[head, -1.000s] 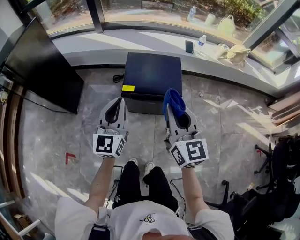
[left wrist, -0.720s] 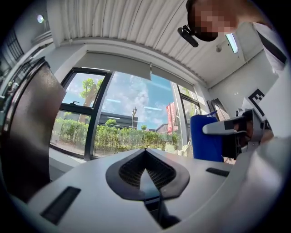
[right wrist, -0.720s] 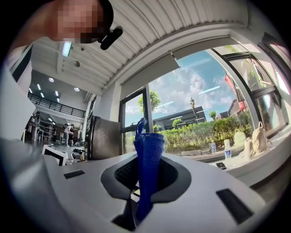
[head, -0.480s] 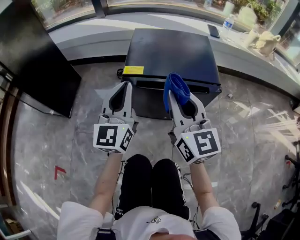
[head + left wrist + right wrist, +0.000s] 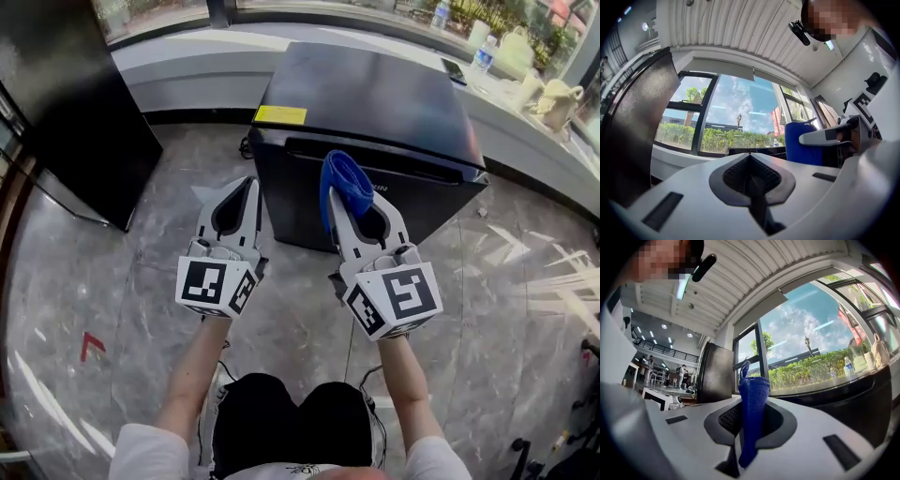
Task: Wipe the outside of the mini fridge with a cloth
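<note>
The black mini fridge (image 5: pixel 375 103) stands on the floor ahead of me, with a yellow label (image 5: pixel 280 115) at its top left corner. My right gripper (image 5: pixel 339 192) is shut on a folded blue cloth (image 5: pixel 345 183), held just in front of the fridge's upper front edge. In the right gripper view the blue cloth (image 5: pixel 752 413) sticks up between the jaws. To the left of the fridge's front face, my left gripper (image 5: pixel 251 184) is shut with nothing in it. The left gripper view shows the blue cloth (image 5: pixel 801 143) off to the right.
A tall black panel (image 5: pixel 66 112) stands at the left. A grey window ledge (image 5: pixel 187 52) runs behind the fridge, carrying a phone (image 5: pixel 454 69), a water bottle (image 5: pixel 483 56) and bags (image 5: pixel 555 98). Marble floor (image 5: pixel 112 281) surrounds the fridge.
I have come closer to the fridge, which now fills more of the head view. Both grippers keep their pose, and the cloth now overlaps the fridge's front edge.
</note>
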A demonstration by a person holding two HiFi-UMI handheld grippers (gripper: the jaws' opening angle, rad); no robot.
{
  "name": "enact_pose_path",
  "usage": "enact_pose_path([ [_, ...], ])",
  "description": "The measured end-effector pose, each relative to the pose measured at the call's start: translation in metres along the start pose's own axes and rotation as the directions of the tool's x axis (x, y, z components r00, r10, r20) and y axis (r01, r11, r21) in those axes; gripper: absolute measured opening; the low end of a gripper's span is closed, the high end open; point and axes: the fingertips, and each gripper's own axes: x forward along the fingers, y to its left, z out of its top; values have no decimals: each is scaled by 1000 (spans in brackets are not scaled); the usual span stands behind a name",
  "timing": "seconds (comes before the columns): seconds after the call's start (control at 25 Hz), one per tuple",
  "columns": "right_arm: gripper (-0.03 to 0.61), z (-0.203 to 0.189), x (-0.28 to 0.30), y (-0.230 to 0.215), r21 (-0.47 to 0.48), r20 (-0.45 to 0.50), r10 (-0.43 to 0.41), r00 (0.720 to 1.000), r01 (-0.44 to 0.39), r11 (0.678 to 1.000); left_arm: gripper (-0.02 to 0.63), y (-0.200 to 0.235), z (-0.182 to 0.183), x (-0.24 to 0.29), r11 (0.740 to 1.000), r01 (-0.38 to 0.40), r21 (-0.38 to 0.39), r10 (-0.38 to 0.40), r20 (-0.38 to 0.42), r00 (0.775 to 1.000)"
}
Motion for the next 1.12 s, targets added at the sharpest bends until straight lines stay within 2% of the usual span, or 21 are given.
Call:
enact_pose_path([
  [0.16,63,-23,11,11,-36,28,34,999,-33,999,5,-2,-18,2,1000,8,11,-9,32,999],
  [0.28,62,-31,21,19,-70,54,61,997,-57,996,5,0,-32,2,999,4,-37,-3,30,1000],
  [0.48,62,-25,51,44,-40,63,122,990,-120,992,5,13,-46,-4,999,-13,-47,13,-8,1000],
  [0.6,61,-31,70,58,-24,27,147,989,-146,989,5,14,-55,-8,995,-2,-97,-1,-32,999],
  [0.88,61,-56,103,70,-27,-40,131,991,-132,991,5,26,-62,-18,995,-39,-96,37,-27,999],
  [1.12,61,-59,115,62,-29,-28,68,997,-69,997,5,30,-67,-22,993,-60,-102,57,-30,998],
])
